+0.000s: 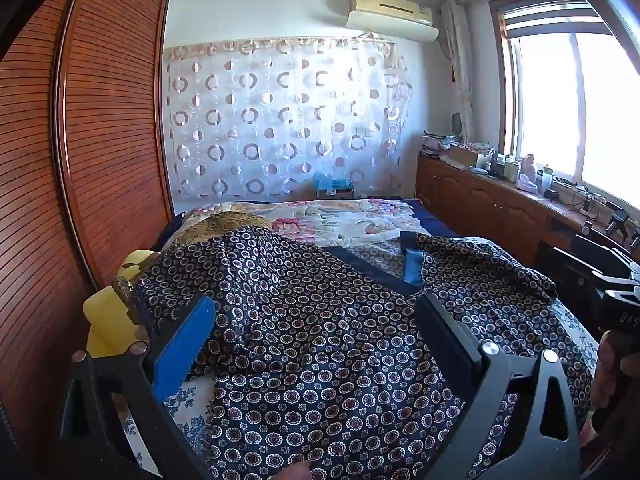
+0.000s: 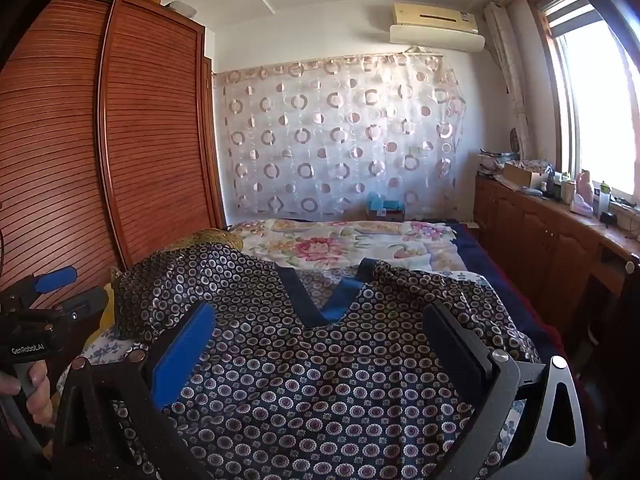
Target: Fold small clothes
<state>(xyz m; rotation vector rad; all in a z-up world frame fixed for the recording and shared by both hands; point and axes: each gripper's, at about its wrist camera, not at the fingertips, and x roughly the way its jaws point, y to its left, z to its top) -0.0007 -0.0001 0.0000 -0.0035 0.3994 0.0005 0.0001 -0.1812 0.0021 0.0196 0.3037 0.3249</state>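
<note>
two blue-padded fingers of the left gripper [image 1: 316, 312] stand wide apart, jaws open over the patterned blouse [image 1: 320, 340], gripping nothing. the right gripper [image 1: 616, 300] shows at the right edge, with partly cut-off lettering "das".

from the right wrist view, the right gripper [image 2: 320, 320] hovers level above the blouse [image 2: 320, 380], jaws open and holding nothing. the left gripper [image 2: 56, 292], marked "genrobot.ai", sits in the left hand [image 2: 36, 392]. the dark blouse, with ring print and a blue v-neck, lies spread on the bed [image 2: 340, 240].

Home bedroom: bed [image 2: 420, 248], wardrobe [image 2: 120, 140], air conditioner [image 2: 436, 26].
</note>
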